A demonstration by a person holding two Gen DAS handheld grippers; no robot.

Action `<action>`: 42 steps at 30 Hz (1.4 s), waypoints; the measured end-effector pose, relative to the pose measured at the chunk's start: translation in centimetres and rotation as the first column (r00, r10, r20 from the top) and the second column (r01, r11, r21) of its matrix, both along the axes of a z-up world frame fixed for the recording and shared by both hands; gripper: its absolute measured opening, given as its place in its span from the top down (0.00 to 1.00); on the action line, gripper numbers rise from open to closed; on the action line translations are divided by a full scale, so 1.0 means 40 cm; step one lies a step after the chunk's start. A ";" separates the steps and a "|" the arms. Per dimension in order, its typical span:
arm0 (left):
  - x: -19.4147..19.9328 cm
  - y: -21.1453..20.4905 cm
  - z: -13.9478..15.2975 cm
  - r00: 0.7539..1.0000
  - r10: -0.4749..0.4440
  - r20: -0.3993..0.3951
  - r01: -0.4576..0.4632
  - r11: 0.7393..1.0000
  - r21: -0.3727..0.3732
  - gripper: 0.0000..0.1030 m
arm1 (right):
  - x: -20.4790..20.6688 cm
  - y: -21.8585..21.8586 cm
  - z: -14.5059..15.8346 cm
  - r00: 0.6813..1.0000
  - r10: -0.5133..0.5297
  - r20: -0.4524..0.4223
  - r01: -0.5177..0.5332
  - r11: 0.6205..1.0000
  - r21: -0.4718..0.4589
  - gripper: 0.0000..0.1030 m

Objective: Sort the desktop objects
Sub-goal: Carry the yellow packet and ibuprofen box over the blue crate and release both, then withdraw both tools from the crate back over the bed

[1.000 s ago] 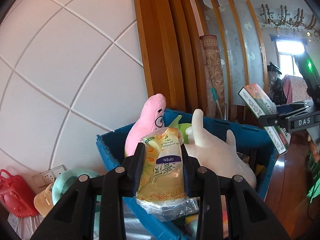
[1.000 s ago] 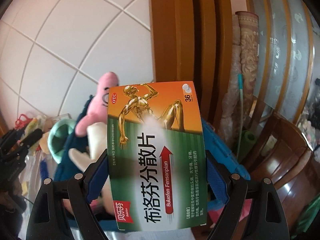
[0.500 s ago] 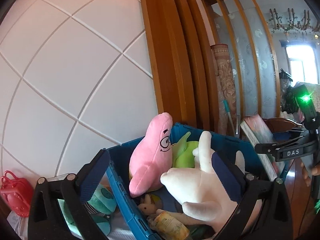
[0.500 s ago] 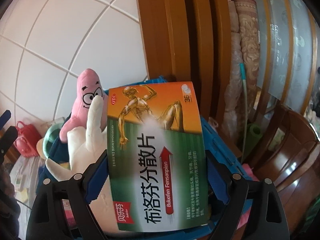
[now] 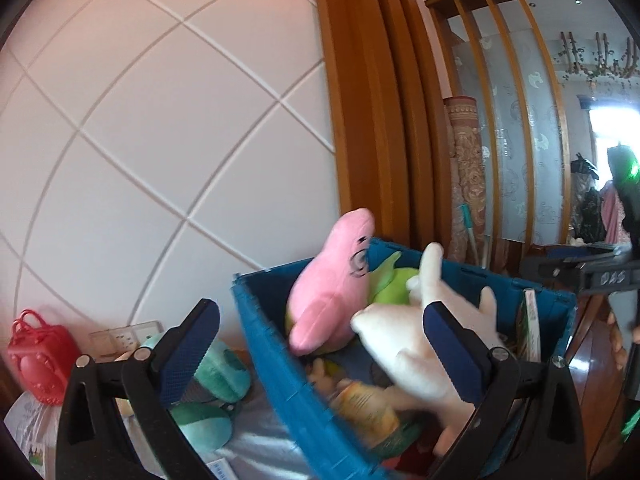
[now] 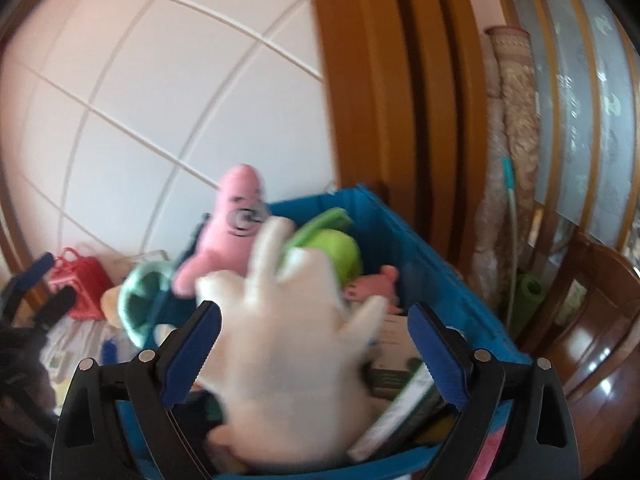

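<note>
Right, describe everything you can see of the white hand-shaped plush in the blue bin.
The white hand-shaped plush is a cream, soft fabric toy shaped like an open hand with spread fingers. It sits in the blue bin, fingers pointing up above the rim. It leans against the pink star plush, and the green plush lies just behind it. Below it are a yellow snack packet and the medicine box. Neither gripper touches it; both stand open in front.

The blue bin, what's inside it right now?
In the blue bin: a pink star plush, a green plush, a white hand-shaped plush, a yellow snack packet and a medicine box. The plushes cover whatever lies deeper.
</note>
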State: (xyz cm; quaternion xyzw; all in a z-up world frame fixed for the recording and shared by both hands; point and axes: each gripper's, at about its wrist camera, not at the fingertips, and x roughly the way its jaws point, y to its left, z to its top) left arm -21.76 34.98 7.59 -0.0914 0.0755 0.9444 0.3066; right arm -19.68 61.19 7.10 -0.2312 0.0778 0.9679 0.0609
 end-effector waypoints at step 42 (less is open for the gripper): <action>-0.036 -1.132 -0.218 0.837 0.538 0.095 -0.534 0.843 -0.066 0.00 | -0.225 -1.050 -0.463 0.861 0.419 0.289 -0.402 0.908 -0.119 0.01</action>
